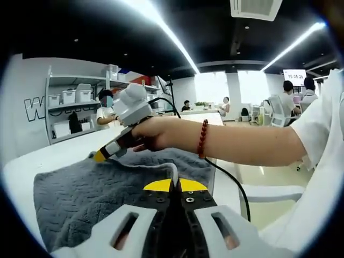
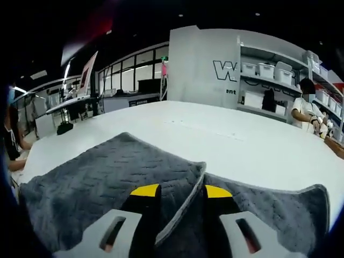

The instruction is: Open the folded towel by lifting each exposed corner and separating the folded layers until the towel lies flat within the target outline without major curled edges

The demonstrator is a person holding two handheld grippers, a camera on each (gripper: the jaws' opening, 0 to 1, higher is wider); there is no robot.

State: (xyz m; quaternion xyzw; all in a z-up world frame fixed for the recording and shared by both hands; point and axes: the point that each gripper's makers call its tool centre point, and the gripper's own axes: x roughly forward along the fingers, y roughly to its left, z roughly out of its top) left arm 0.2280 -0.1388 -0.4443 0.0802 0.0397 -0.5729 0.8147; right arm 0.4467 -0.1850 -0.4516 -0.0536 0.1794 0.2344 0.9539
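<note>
One grey towel lies on one white table; right gripper straddles its raised fold, left gripper pinches its edge.

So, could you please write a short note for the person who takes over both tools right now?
Left tool: shut, tips over the gray towel; I cannot tell if it pinches cloth.
Right tool: jaws apart around a raised towel edge; its tip also shows on the towel's far edge.
Towel lies on the white table, layers overlapping.
Done: edge reached.
Left: grip, lift and spread the layers flat.
</note>
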